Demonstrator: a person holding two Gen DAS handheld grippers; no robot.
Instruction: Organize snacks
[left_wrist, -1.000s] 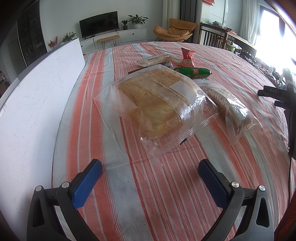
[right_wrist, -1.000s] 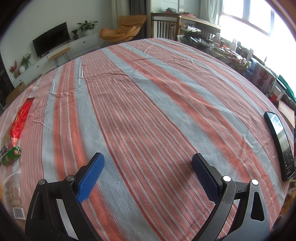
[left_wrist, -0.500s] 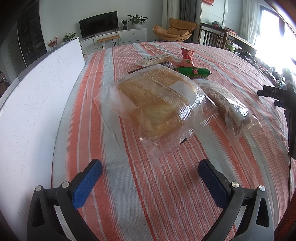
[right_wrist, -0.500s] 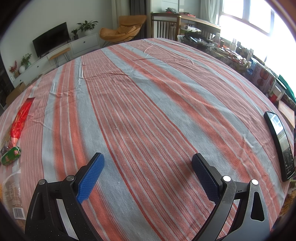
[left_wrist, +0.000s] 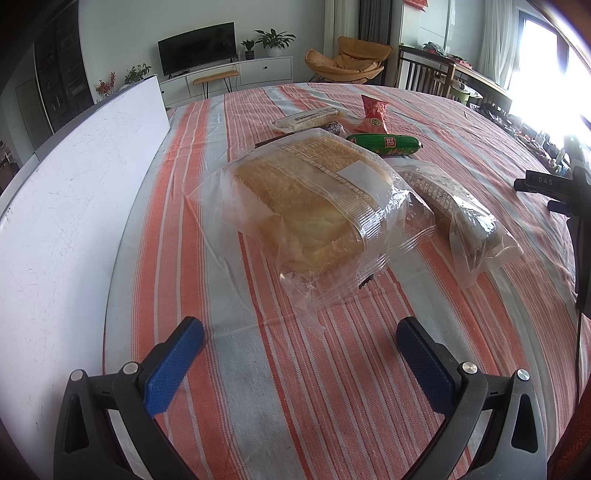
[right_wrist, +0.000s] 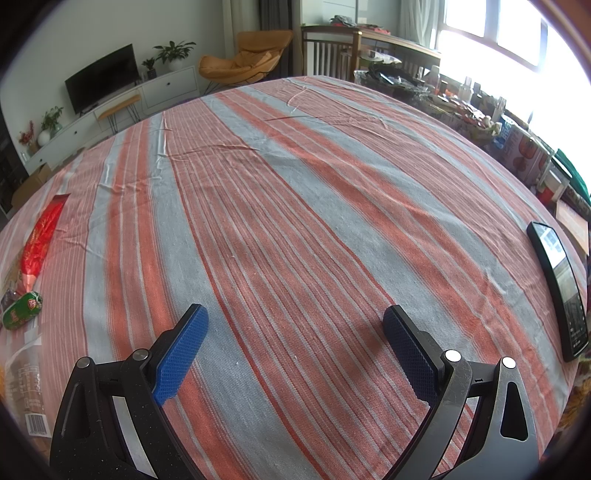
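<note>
A big clear bag of sliced bread lies on the striped tablecloth just ahead of my open, empty left gripper. To its right lies a clear bag with a dark loaf. Behind them are a green sausage, a red snack bag and a pale wrapped bar. My right gripper is open and empty over bare cloth. At the left edge of its view are the red bag, the green sausage and part of a clear bag.
A white board lies along the table's left side. A black phone lies near the table's right edge. The other gripper's black frame shows at the right. Clutter and boxes stand beyond the table's right side.
</note>
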